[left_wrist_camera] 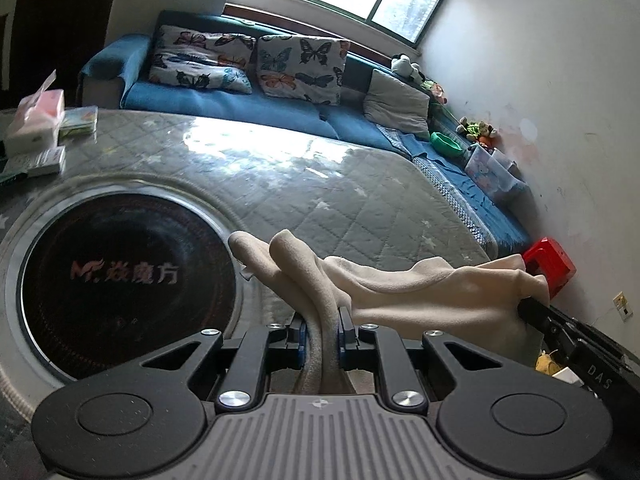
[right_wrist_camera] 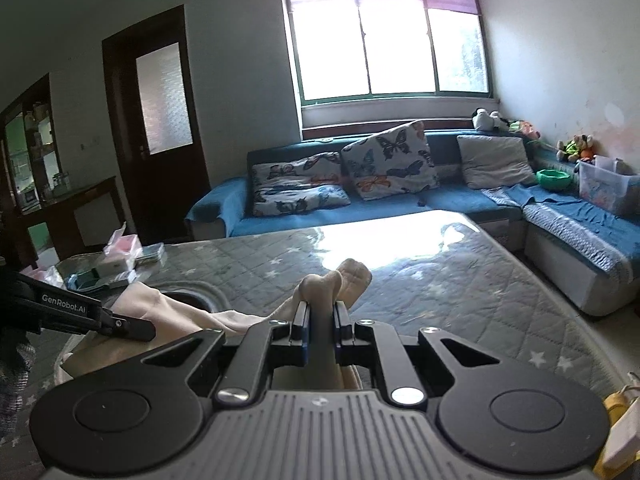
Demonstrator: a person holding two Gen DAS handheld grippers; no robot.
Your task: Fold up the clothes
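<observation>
- The left gripper [left_wrist_camera: 322,322] pinches a bunched fold of the beige garment [left_wrist_camera: 420,292].
- The right gripper [right_wrist_camera: 321,320] pinches its other end.
- The garment's long axis runs between them, above the table [right_wrist_camera: 460,292].
- Beyond the garment the table lies bare to its far edge.

Garment [left_wrist_camera: 420,292]: beige cloth, matt, soft short nap, fleece-like. Left gripper [left_wrist_camera: 322,330]: matt black fingers, bright metal screw heads, ribbed grey plastic body. Right gripper [right_wrist_camera: 320,320]: same finish. Table [left_wrist_camera: 320,184]: grey quilted cloth with stars under a glossy clear sheet that mirrors the window. Round hob [left_wrist_camera: 120,280] set in the table: glossy black glass, shiny metal ring. Sofa [right_wrist_camera: 400,204] behind the table: blue matt fabric.
</observation>
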